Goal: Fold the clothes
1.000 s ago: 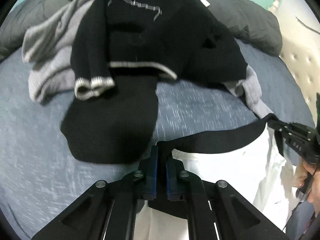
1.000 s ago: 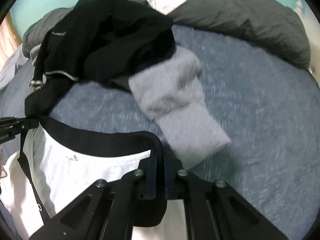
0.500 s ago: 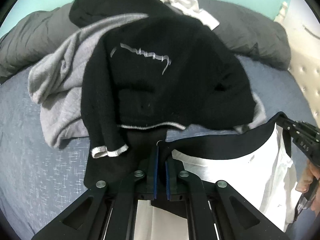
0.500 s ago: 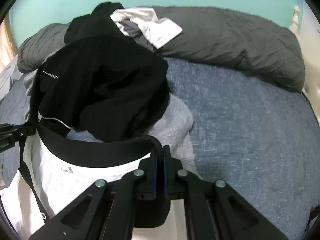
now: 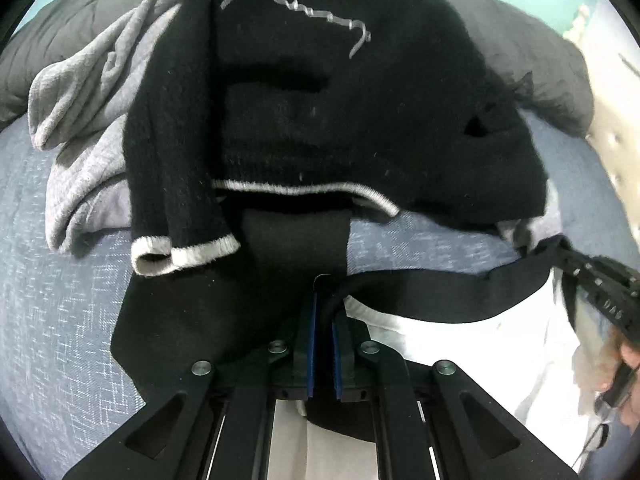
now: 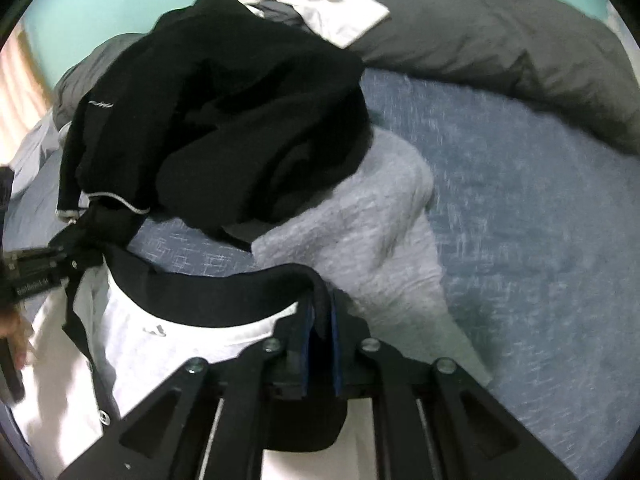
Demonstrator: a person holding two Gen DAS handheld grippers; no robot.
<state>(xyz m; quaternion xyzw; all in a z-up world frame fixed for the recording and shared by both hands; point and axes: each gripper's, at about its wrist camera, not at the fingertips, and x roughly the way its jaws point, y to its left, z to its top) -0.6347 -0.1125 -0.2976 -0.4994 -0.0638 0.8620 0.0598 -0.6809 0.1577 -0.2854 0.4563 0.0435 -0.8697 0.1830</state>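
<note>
Left claw [image 5: 324,312]: jaws nearly together, pinching the black waistband [image 5: 420,296] of a white garment [image 5: 460,344]. Right claw [image 6: 320,312]: jaws have just been opening a little, the waistband fold sits between them; whether the pads press it cannot be told. The band spans from claw to claw, slightly slack, with the white cloth hanging below it toward the person. A hand [image 5: 628,364] shows at the edge of the left view.

Beyond the band, on the blue bed [image 6: 540,240], lies an unfolded pile: a black sweater [image 5: 340,100] with pale trim, its cuff [image 5: 180,250] just beside the left claw, over a grey knit [image 6: 360,224]. Dark pillows [image 6: 500,40] line the far side.

Risks, as judged: if the right jaws part further, that corner drops and the garment swings askew. The band hangs near the pile, so laying it down here could catch the sweater's sleeve and drag it into the fold.
</note>
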